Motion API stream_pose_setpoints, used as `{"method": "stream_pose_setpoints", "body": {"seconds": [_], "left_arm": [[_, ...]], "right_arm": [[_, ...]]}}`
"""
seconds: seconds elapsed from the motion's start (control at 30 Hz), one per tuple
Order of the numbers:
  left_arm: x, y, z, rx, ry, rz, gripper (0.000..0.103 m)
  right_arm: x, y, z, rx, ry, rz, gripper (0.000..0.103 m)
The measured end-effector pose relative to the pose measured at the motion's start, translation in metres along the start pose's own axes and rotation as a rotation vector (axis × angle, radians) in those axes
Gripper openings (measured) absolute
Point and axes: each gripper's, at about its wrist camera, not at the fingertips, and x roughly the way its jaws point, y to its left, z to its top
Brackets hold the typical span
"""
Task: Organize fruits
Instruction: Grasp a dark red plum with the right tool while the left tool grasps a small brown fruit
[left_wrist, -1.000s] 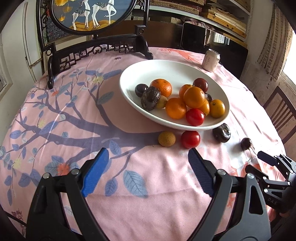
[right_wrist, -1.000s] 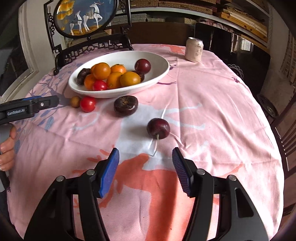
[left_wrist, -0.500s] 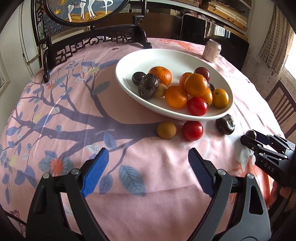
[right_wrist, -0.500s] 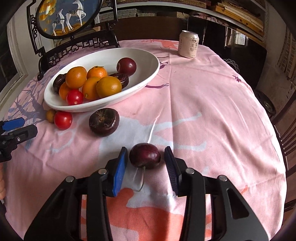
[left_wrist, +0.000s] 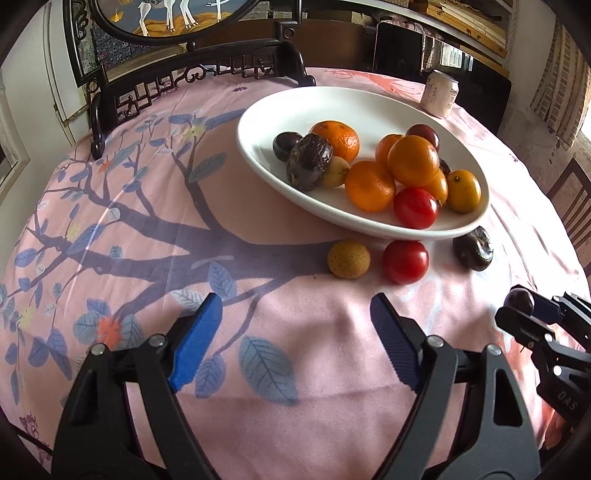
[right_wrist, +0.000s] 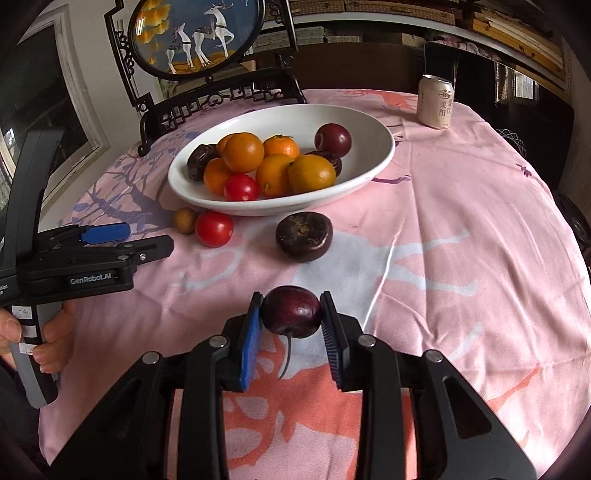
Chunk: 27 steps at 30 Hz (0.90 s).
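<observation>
1. Closed since a moment ago, right tongs (right_wrist: 291, 317) now pinch the dark plum (right_wrist: 291, 311) just above the counter (right_wrist: 461, 229).
2. Left tongs (left_wrist: 295, 317) hover spread, empty.
3. Beyond: passion fruit (right_wrist: 304, 236), tomato (right_wrist: 214, 229), white bowl (right_wrist: 369, 162).

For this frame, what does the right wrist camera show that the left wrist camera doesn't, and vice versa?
Only the right wrist view shows the right gripper shut on the dark plum with both pads against it and the stem hanging below, plus the person's hand on the left gripper's handle.

Only the left wrist view shows the left gripper open with nothing between its pads, and the blue branch print across the tablecloth.

Both show the white bowl of fruit, the loose tomato, the small tan fruit, the dark passion fruit and the can.
</observation>
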Motion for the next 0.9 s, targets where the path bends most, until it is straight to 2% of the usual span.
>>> {"method": "stream_pose_setpoints", "body": {"seconds": [0.1,0.23,0.37,0.4,0.5,0.67,0.9], "left_arm": [[0.006,-0.005,0.002,0.012,0.023,0.010,0.070],[0.011,-0.013,0.007,0.035,0.014,0.035,0.062],[0.016,-0.021,0.014,0.055,0.018,0.032,0.061],[0.017,-0.023,0.015,0.058,0.013,0.024,0.056],[0.016,-0.027,0.017,0.069,0.002,-0.014,0.026],[0.008,-0.030,0.011,0.087,0.006,-0.022,0.026],[-0.031,-0.030,0.009,0.112,-0.033,-0.044,0.026]], "right_arm": [[-0.001,-0.001,-0.001,0.004,0.002,0.031,0.032],[-0.004,0.001,-0.002,-0.003,-0.004,0.059,0.032],[-0.005,0.001,-0.002,-0.004,-0.006,0.073,0.032],[-0.005,0.001,-0.002,-0.004,-0.006,0.073,0.032],[-0.005,0.001,-0.003,-0.005,-0.006,0.070,0.032],[-0.007,0.001,-0.001,0.000,-0.022,0.063,0.032],[-0.027,0.007,0.014,-0.010,-0.082,0.043,0.032]]}}
